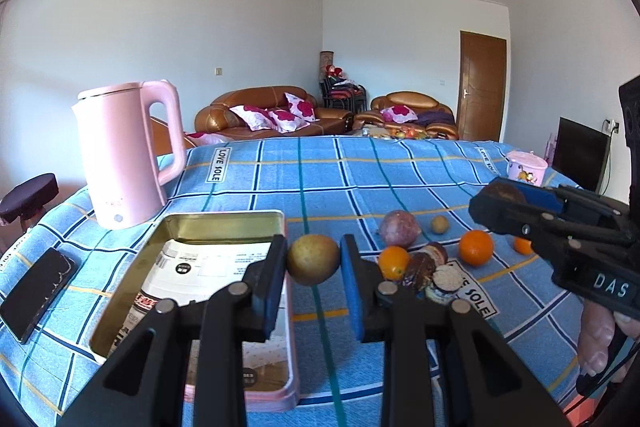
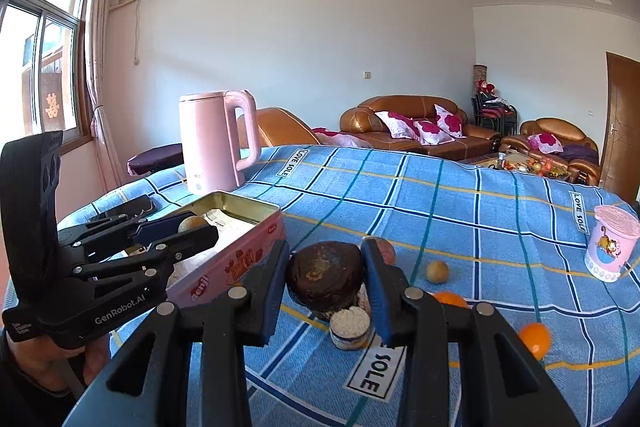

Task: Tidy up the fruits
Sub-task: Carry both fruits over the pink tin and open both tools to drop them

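Observation:
My left gripper [image 1: 314,247] is shut on a round yellow-brown fruit [image 1: 313,264], held in the air beside the right rim of an open pink tin [image 1: 224,223]. In the right wrist view, my right gripper [image 2: 326,255] is shut on a dark brown, rough-skinned fruit [image 2: 325,275] above the blue checked cloth. That view also shows the left gripper [image 2: 208,231] with its fruit at the tin [image 2: 240,259]. On the cloth lie a purple fruit [image 1: 399,229], a small tan fruit [image 1: 439,224], oranges [image 1: 476,247] and two small round pots [image 1: 446,279].
A pink kettle [image 1: 128,155] stands behind the tin, which has printed paper inside. A black phone [image 1: 38,291] lies at the left table edge. A pink lidded cup [image 2: 612,247] stands at the far right. A hand [image 1: 600,339] grips the right tool.

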Demonstrator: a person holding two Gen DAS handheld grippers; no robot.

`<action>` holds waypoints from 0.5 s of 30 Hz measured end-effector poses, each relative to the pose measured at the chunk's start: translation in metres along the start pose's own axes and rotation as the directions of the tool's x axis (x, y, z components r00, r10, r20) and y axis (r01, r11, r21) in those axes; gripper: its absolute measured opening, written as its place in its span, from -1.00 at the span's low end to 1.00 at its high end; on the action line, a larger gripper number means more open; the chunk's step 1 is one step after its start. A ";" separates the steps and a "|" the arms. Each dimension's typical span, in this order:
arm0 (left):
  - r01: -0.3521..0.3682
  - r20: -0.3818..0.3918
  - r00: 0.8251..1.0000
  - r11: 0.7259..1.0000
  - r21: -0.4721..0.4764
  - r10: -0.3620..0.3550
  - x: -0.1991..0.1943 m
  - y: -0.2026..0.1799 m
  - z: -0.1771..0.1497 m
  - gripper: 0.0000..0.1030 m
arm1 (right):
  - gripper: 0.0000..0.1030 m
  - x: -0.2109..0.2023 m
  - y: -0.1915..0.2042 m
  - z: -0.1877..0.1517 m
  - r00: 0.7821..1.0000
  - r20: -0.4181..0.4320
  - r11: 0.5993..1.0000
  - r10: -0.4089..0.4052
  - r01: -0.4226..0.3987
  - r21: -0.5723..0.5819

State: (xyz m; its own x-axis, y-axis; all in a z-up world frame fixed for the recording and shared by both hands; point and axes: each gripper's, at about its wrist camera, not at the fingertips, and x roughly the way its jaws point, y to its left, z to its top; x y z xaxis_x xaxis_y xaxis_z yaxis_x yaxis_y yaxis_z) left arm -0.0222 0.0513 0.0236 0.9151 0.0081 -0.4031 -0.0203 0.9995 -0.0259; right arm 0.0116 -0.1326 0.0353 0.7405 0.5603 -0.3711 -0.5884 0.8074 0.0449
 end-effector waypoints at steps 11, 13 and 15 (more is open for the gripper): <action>-0.092 -0.025 0.996 0.994 -0.053 0.091 0.009 0.053 0.005 -0.45 | -0.24 0.034 0.039 0.030 0.997 -0.024 0.996 0.067 -0.068 -0.052; -0.103 -0.037 0.994 0.992 -0.066 0.101 0.012 0.063 0.003 -0.45 | -0.24 0.040 0.045 0.034 0.996 -0.031 0.995 0.079 -0.081 -0.061; -0.111 -0.050 0.993 0.991 -0.076 0.107 0.017 0.071 0.002 -0.45 | -0.24 0.048 0.051 0.036 0.995 -0.039 0.993 0.089 -0.091 -0.071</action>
State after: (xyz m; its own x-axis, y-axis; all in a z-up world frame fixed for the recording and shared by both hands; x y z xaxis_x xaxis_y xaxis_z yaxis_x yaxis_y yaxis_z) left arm -0.0076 0.1227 0.0171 0.8862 0.1136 -0.4491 -0.1523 0.9870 -0.0509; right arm 0.0290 -0.0575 0.0532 0.6722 0.6222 -0.4013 -0.6751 0.7376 0.0128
